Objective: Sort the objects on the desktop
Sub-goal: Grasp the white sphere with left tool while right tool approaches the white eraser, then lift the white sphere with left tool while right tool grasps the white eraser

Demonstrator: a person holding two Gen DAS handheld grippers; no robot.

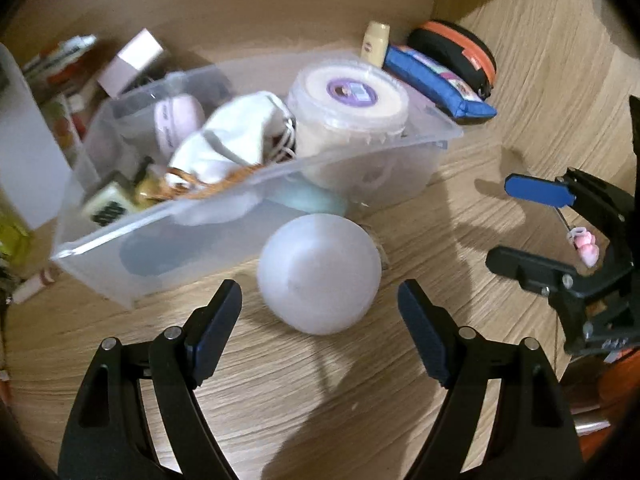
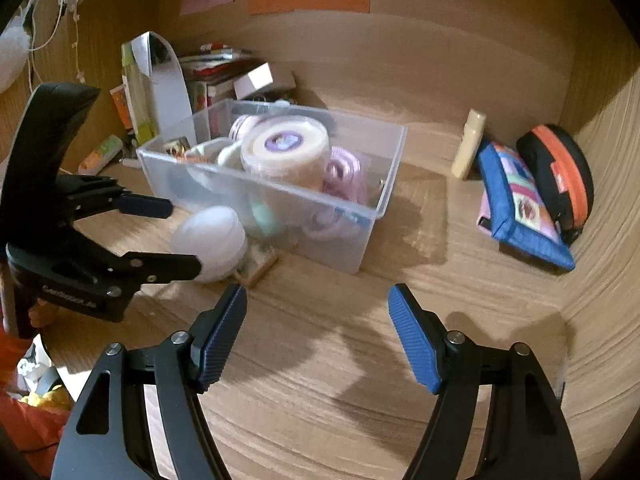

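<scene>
one clear plastic bin at 12 o'clock, full of small items | one white frosted round jar on the wooden desk, touching the bin's front | left gripper jaws wide, the jar just ahead between them, untouched | right gripper jaws wide, empty | one blue pouch at 2 o'clock

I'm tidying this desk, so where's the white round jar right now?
The white round jar sits on the wooden desk just outside the clear bin, near its front wall, ahead of the open left gripper.
</scene>
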